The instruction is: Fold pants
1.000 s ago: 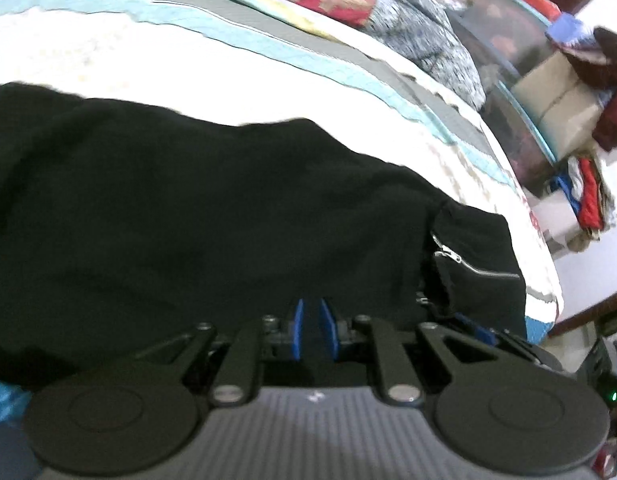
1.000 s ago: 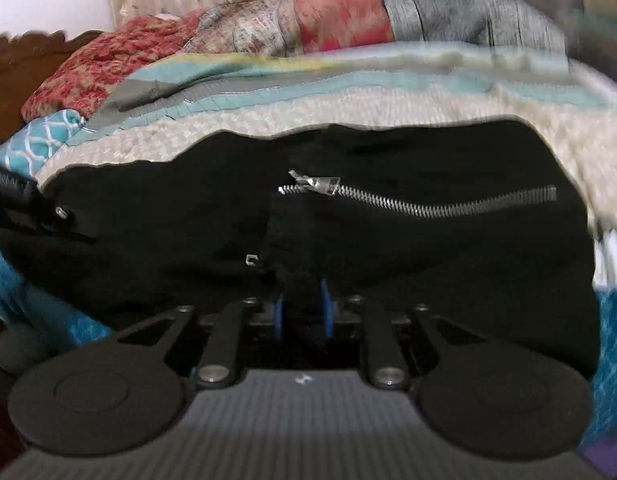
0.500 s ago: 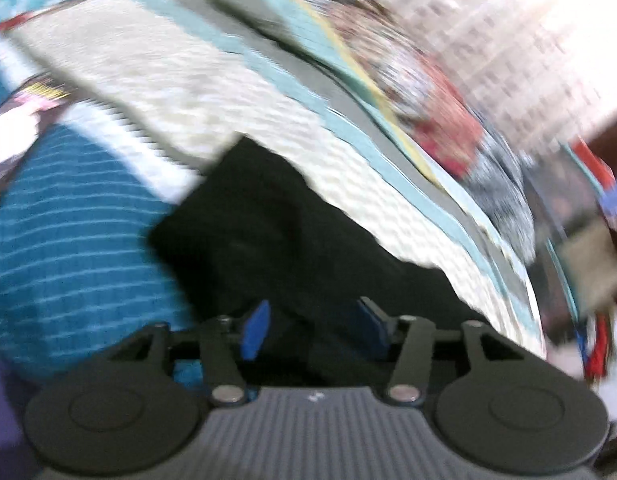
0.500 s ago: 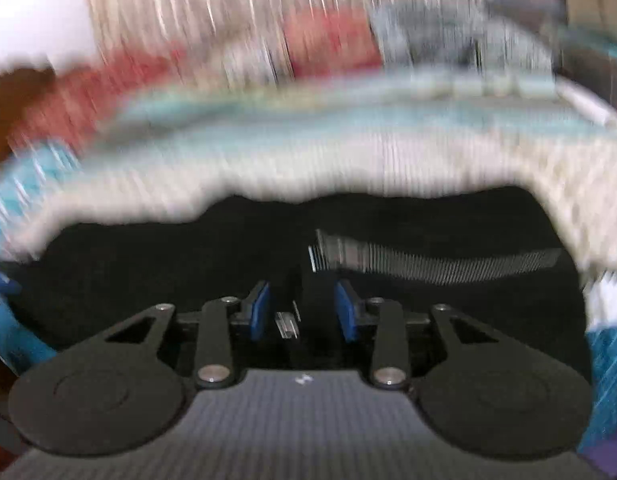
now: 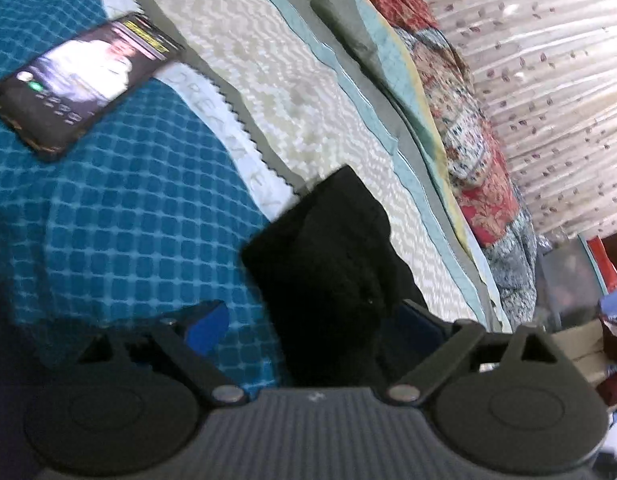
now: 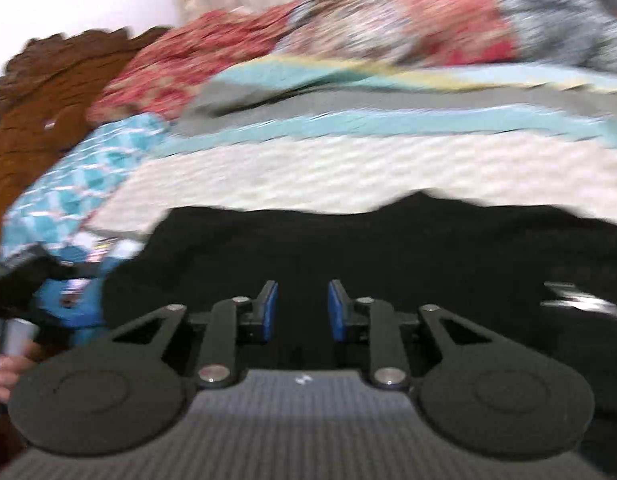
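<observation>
The black pants [image 6: 388, 264] lie spread across the bed in the right wrist view, with a silver zipper [image 6: 576, 304] at the right, blurred. My right gripper [image 6: 299, 312] is open just above the black cloth, holding nothing. In the left wrist view one end of the pants [image 5: 328, 256] lies folded on the teal and cream bedding. My left gripper [image 5: 312, 326] is open wide, its blue pads on either side of the black cloth without pinching it.
A phone [image 5: 84, 80] with a lit screen lies on the teal checked blanket [image 5: 128, 216] at the left. Patterned quilts [image 5: 460, 120] and a curtain [image 5: 548, 80] are behind. A brown wooden headboard [image 6: 40, 112] stands at the left. Boxes [image 5: 580, 344] sit beyond the bed.
Both grippers have opened and let go of the pants. The left gripper has swung left to the end of the pants, bringing the phone into view. The right has drawn back slightly.
</observation>
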The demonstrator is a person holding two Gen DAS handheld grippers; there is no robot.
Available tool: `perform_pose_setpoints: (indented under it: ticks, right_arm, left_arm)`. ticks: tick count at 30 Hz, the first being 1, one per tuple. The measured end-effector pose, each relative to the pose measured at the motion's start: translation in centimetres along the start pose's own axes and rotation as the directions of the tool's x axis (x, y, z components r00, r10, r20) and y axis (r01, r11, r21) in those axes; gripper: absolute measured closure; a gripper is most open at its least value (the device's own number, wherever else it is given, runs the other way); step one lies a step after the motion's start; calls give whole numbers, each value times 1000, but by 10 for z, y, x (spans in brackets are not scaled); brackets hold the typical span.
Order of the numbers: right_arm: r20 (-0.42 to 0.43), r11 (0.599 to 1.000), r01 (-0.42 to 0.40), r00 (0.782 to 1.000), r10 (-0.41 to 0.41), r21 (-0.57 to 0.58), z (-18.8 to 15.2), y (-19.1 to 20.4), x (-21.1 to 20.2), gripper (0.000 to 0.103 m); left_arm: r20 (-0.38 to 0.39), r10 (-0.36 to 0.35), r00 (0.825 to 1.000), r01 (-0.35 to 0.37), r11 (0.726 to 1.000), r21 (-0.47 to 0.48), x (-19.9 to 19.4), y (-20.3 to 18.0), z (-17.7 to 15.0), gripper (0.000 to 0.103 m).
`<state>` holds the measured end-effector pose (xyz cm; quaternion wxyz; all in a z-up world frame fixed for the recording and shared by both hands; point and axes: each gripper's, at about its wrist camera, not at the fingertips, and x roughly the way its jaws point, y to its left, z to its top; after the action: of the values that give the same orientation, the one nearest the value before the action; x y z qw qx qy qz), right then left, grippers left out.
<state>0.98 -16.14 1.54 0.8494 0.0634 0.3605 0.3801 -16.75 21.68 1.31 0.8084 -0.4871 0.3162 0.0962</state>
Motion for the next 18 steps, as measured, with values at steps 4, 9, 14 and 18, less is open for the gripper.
perform_pose_setpoints:
  ticks: [4,9,14,18]
  right_arm:
    - [-109,986,-71,990,88,148,7,14,69,79]
    - [-212,929,-26,971,111,369,-12,-4,122,90]
    - [-211,901,-66,962,171,428,-10,-12,119,88]
    - [-84,833,-138,973,215,536,-11,-35,85,84]
  left_arm:
    - [-24,-21,999,23,997,74,16,-13,-5,28]
    - [-57,-2,998,8,994,106,34,-24,-9,85]
    - [13,-64,998,57,950,306,15,-76,-26,87]
    - [26,-82,996,55,838,542,13,-134,-53,87]
